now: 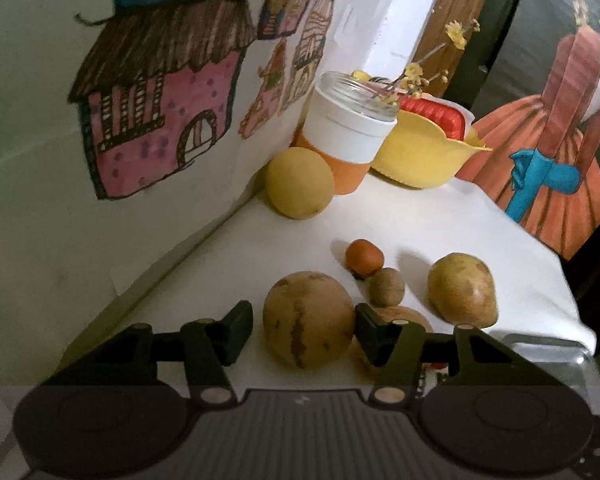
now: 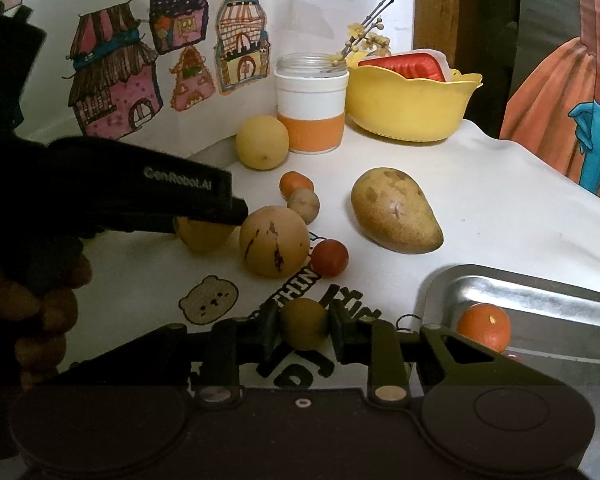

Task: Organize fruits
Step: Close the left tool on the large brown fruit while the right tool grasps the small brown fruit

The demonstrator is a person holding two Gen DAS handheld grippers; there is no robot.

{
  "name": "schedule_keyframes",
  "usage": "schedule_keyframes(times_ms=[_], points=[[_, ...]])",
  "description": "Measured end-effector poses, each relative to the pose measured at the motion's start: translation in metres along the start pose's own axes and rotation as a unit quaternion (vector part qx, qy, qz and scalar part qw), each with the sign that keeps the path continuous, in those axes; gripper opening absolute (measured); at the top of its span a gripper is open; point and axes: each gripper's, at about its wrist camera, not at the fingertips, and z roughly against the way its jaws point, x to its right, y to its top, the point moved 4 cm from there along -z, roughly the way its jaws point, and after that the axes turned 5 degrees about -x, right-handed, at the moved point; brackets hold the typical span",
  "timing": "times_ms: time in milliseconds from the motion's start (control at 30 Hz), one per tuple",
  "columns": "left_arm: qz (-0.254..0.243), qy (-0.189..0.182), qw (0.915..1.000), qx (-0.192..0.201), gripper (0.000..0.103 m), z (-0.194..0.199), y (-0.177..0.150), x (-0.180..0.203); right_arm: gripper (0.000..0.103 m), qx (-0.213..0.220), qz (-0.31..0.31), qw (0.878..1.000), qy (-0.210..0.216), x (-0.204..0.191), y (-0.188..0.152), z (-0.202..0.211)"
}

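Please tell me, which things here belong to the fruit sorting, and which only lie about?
For the job:
- small yellow fruit, held in right tool
- big round fruit, between the open fingers of left tool
- mango
- orange in metal tray

Lying about:
- jar
- yellow bowl
- wall drawings

Yellow fruit [image 2: 202, 236] half hidden beneath left gripper [image 2: 236, 212]. Metal tray [image 2: 540, 284] cut off at right edge. Orange [image 2: 485, 326] partly covered by right gripper frame. Cloth lettering [image 2: 300, 364] mostly obscured, unreadable.
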Motion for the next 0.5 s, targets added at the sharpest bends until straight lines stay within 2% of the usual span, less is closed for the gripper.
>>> schedule_keyframes(times_ms=[67,133,500], points=[[-0.008,0.006,0.9999,0.002,0.060,-0.001,0.000,0.003,0.029,0.002,0.001,1.000,0.000,0.000,0.000,0.000],[-0.011,0.003,0.9999,0.001,0.053,-0.002,-0.001,0.004,0.029,0.003,0.000,1.000,0.001,0.000,0.000,0.000],[-0.006,0.000,0.9998,-0.017,0.053,0.017,-0.017,0.005,0.029,-0.004,-0.015,1.000,0.027,-0.001,-0.013,0.018]])
